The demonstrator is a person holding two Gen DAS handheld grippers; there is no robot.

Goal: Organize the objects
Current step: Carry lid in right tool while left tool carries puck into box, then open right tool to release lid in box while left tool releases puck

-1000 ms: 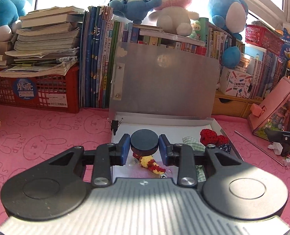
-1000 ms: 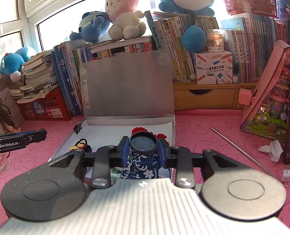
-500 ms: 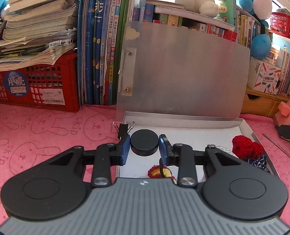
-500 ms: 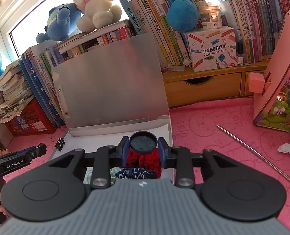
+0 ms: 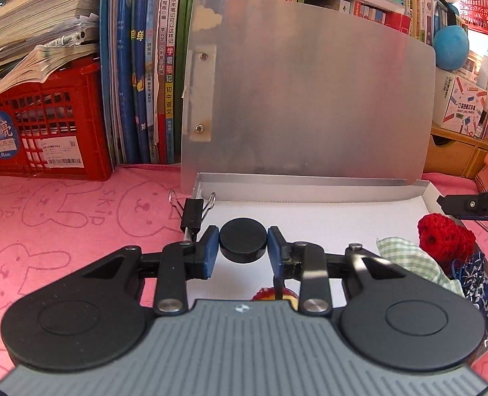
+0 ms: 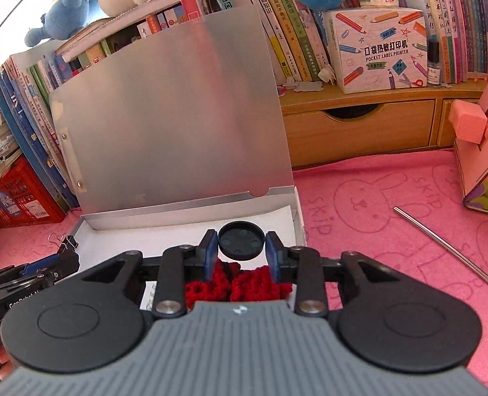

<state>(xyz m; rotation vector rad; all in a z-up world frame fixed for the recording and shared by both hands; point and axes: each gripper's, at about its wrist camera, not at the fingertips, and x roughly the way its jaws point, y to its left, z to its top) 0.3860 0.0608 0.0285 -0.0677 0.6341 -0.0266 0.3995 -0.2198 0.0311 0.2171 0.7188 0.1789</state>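
Note:
An open metal box (image 5: 309,188) with a raised lid (image 5: 309,99) lies on the pink mat. My left gripper (image 5: 243,246) is shut on a black round disc (image 5: 243,243) over the box's left part. My right gripper (image 6: 241,242) is shut on a black round cap (image 6: 241,240) over the box's right rear corner (image 6: 298,217). Inside the box lie a red crocheted piece (image 5: 445,236), a green checked cloth (image 5: 408,257) and a blue floral pouch (image 5: 474,277). The red piece also shows under the right gripper (image 6: 237,280).
A black binder clip (image 5: 192,213) sits on the box's left edge. Red crate (image 5: 46,125) and upright books (image 5: 145,66) stand behind at left. A wooden drawer unit (image 6: 359,128), a metal rod (image 6: 448,250) and a pink toy house (image 6: 484,151) are to the right.
Both grippers moved forward and lower toward the box's back, still holding their black round pieces. The yellow-red item slid under the left gripper; the blue pouch dropped out of the right view.

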